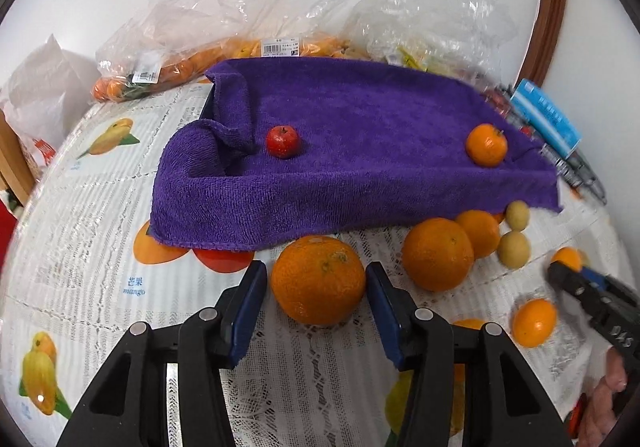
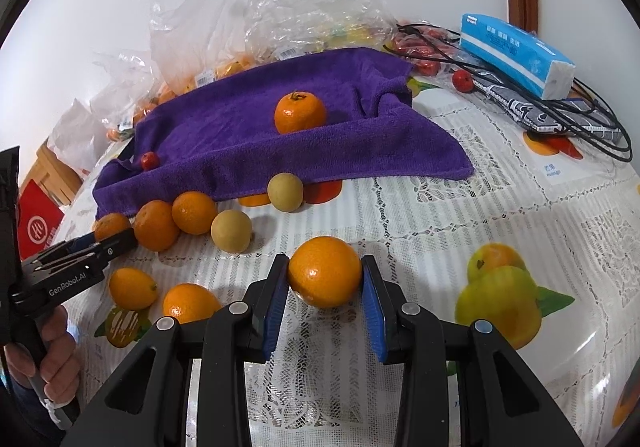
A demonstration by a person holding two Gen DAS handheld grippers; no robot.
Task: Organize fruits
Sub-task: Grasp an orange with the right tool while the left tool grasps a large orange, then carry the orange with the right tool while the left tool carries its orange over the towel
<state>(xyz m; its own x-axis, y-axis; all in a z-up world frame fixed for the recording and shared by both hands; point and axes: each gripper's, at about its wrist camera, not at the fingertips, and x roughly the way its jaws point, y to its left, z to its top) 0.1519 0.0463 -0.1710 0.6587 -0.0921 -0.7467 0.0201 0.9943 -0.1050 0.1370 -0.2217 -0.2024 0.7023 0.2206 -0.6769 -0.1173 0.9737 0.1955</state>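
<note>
A purple towel (image 1: 352, 151) covers a tray, with a small red apple (image 1: 282, 141) and a small orange (image 1: 486, 145) on it. My left gripper (image 1: 316, 283) is open, its blue pads on either side of a large orange (image 1: 319, 279) with small gaps. More oranges (image 1: 437, 253) and two tan round fruits (image 1: 513, 249) lie to the right. My right gripper (image 2: 325, 279) is shut on an orange (image 2: 325, 277) low over the tablecloth. In the right wrist view the towel (image 2: 256, 135) holds the small orange (image 2: 300, 112) and the apple (image 2: 149, 160).
Several oranges (image 2: 194, 212) and two tan fruits (image 2: 231, 231) lie before the towel. Plastic bags of fruit (image 1: 188, 63) stand behind it. A blue tissue pack (image 2: 516, 55), black cables (image 2: 576, 115) and pens (image 1: 576, 167) are at the right. The lace tablecloth (image 2: 460, 215) has fruit prints.
</note>
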